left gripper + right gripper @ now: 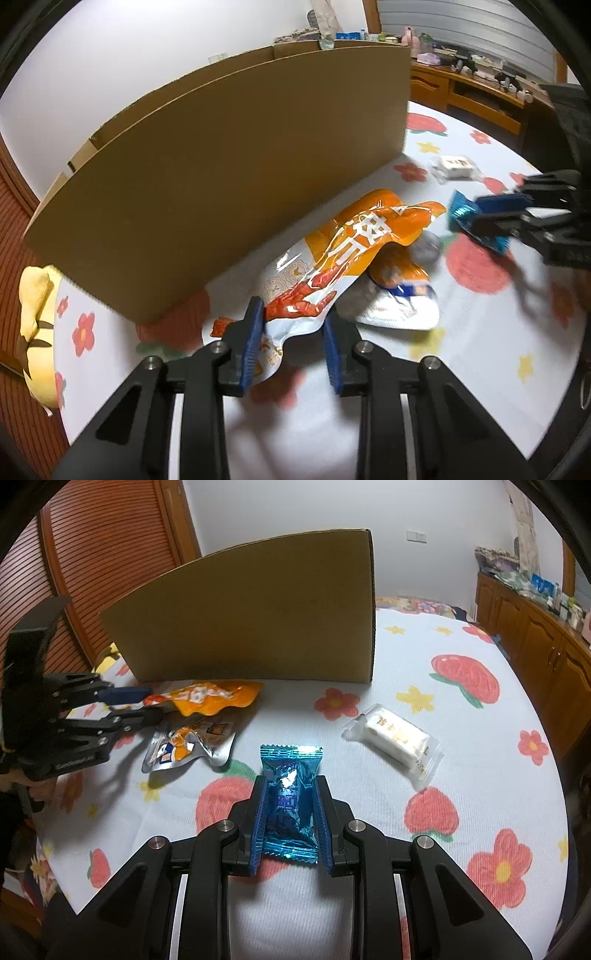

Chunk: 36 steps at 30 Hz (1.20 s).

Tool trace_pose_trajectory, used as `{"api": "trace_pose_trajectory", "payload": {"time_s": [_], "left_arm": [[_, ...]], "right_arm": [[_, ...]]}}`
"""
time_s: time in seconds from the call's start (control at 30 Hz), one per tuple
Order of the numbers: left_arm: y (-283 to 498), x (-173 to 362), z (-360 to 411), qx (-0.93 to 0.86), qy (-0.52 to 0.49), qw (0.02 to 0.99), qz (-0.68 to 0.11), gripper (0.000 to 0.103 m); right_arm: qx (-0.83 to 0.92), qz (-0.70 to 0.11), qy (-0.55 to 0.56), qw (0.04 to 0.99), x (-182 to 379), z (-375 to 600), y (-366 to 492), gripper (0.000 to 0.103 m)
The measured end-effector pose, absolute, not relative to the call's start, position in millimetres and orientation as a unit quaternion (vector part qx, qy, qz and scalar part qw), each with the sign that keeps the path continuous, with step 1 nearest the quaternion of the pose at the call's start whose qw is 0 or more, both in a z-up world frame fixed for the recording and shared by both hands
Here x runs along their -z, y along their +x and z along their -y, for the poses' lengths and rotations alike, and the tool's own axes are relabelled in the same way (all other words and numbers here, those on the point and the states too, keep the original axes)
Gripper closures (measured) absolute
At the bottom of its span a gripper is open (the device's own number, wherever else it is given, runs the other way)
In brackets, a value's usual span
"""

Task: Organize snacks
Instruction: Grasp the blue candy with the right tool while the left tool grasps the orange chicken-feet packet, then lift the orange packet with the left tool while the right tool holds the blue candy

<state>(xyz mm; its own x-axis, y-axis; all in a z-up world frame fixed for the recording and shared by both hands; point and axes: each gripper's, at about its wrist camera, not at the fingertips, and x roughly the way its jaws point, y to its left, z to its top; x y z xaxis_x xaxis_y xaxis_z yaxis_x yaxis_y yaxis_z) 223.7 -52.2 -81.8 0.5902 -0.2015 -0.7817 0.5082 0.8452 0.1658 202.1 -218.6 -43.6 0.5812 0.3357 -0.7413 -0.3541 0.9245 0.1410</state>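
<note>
Holding snacks in both claws now. Right claw (289,814) squeezes the blue foil packet (290,797) w/ both pads. Left claw (293,341) pinches the orange pouch (332,266) low, so it droops. Lift both over the cardboard box (258,616) wall ahead, then let go.

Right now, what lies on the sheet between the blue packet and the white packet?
Nothing: the right wrist view shows only bare flowered sheet between the blue packet and the white packet.
</note>
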Motion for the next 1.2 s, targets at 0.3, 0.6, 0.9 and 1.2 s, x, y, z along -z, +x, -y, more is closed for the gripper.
{"api": "trace_pose_trajectory", "payload": {"time_s": [0.3, 0.6, 0.9, 1.2], "left_arm": [[172, 72, 48, 0.215, 0.201, 0.865, -0.407, 0.077], [181, 71, 72, 0.232, 0.223, 0.858, -0.399, 0.063], [197, 82, 92, 0.251, 0.228, 0.851, -0.401, 0.059], [193, 72, 79, 0.256, 0.182, 0.862, -0.397, 0.087]], "right_arm": [[-0.194, -0.415, -0.011, 0.889, 44, 218, 202, 0.081], [-0.194, -0.414, -0.011, 0.889, 44, 218, 202, 0.081], [-0.196, -0.413, -0.013, 0.889, 44, 217, 202, 0.081], [-0.197, -0.412, -0.016, 0.889, 44, 217, 200, 0.081]]}}
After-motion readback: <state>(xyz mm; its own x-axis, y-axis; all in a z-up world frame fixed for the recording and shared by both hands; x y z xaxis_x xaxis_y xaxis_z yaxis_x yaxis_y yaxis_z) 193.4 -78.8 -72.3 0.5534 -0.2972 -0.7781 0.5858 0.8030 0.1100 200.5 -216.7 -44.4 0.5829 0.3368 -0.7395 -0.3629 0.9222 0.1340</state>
